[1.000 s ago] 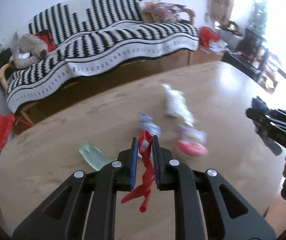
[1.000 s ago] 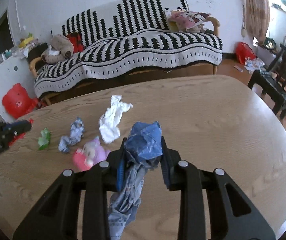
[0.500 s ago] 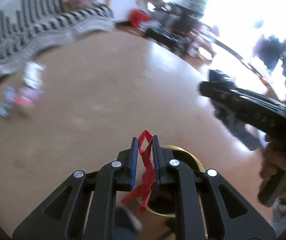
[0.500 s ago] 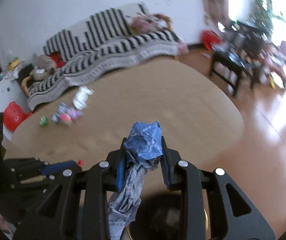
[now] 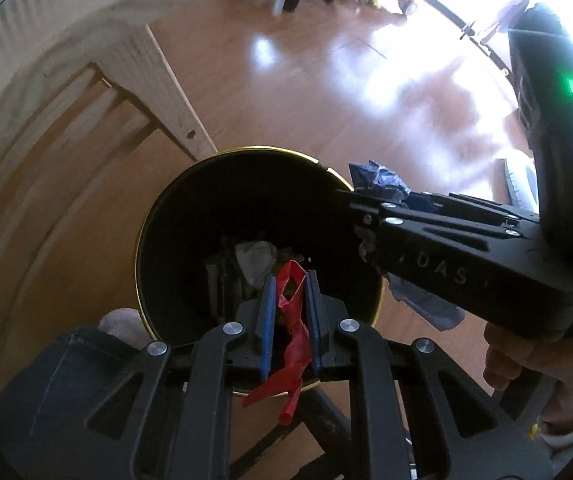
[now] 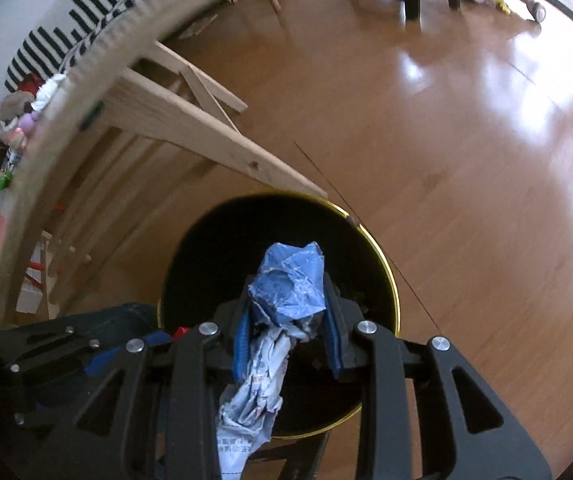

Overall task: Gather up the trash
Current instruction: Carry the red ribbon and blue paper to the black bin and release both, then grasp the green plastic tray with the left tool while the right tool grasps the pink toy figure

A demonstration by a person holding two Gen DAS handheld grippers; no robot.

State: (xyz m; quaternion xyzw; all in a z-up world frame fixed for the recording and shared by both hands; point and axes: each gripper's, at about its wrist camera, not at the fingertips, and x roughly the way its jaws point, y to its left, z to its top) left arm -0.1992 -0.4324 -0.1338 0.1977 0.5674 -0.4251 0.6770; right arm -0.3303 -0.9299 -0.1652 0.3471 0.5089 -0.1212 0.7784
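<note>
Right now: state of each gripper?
Left gripper: shut on red wrapper, over black bin.
Right gripper: shut on blue crumpled paper, same bin.

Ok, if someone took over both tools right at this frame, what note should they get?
Left tool: shut on the red wrapper, held over the open black bin.
Right tool: shut on the blue crumpled paper, also above the bin mouth.
Bin sits on the floor beside the wooden table; some trash already lies at its bottom.
Done: both pieces carried to the bin.
Left: open both tools to drop them, then return for the scraps visible on the table edge.
</note>
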